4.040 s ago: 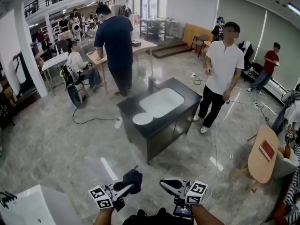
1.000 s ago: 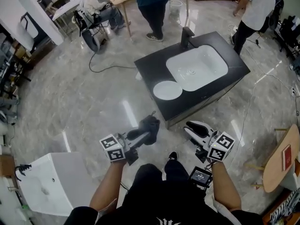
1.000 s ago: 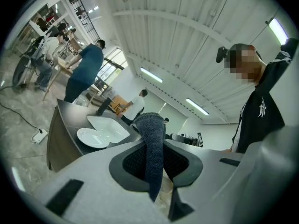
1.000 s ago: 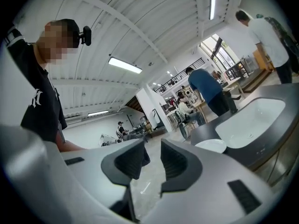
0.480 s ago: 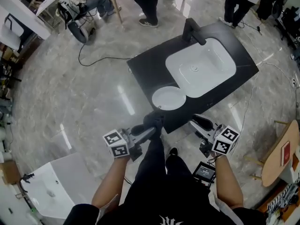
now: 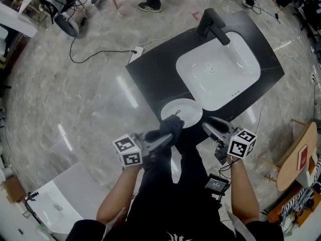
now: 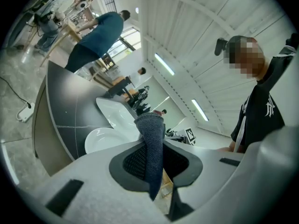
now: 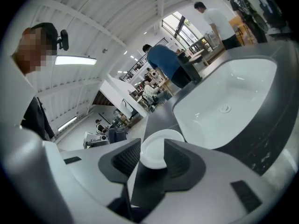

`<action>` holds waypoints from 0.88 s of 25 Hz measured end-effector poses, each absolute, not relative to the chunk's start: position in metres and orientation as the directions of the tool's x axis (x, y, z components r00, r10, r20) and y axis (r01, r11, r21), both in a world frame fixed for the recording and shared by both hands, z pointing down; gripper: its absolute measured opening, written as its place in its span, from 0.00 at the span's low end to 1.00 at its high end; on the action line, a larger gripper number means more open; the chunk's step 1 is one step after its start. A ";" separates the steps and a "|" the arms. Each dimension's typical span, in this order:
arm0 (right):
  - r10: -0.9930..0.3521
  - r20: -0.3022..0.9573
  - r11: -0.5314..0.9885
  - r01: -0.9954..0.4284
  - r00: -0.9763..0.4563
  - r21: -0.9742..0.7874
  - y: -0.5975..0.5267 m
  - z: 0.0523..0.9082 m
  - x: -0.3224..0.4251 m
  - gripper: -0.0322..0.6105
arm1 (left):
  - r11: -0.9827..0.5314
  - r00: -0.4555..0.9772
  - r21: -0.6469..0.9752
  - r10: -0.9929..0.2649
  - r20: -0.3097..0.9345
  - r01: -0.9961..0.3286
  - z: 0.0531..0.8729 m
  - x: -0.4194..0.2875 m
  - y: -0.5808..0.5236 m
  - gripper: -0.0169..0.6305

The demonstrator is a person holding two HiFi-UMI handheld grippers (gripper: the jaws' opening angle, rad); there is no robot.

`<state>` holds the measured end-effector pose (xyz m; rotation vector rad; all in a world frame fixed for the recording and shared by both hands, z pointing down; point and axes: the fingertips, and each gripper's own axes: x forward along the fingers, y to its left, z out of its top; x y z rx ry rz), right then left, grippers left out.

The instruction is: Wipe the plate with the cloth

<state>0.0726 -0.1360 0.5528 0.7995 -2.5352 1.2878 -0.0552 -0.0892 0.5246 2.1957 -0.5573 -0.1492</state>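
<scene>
A white plate [image 6: 181,112] lies on the near corner of a black counter [image 6: 155,74], beside a white sink [image 6: 220,69]. My left gripper [image 6: 168,134] is shut on a dark blue cloth [image 6: 171,125], which hangs just short of the plate's near rim. In the left gripper view the cloth [image 7: 152,146] stands pinched between the jaws, with the plate [image 7: 100,139] beyond. My right gripper [image 6: 210,124] hovers at the plate's right edge. Its jaws have just been opening and stand open with nothing gripped. The plate [image 8: 158,148] shows through their gap.
A black faucet [image 6: 213,24] stands at the sink's far side. People's feet [image 6: 149,6] and a floor cable [image 6: 95,51] lie past the counter. A white unit [image 6: 45,205] is at lower left, a wooden table [image 6: 296,157] at right.
Both grippers have come forward and down to the counter's near corner. The cloth now hangs at the plate's rim. The right jaws stand wider apart than before.
</scene>
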 end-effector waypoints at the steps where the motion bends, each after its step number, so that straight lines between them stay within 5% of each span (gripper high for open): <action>1: -0.368 0.411 0.456 -0.547 -0.834 -0.702 -0.141 0.562 0.074 0.26 | -0.538 0.895 0.772 -0.438 0.086 -0.338 0.529 -0.052 -0.094 0.11; 10: -0.185 0.512 0.323 -0.544 -0.839 -0.775 -0.163 0.621 0.078 0.26 | -0.466 0.880 0.806 -0.456 0.136 -0.366 0.549 -0.025 -0.128 0.11; 22: 0.043 0.565 0.237 -0.541 -0.824 -0.807 -0.164 0.645 0.065 0.11 | -0.261 0.854 0.846 -0.384 0.350 -0.464 0.585 0.031 -0.165 0.11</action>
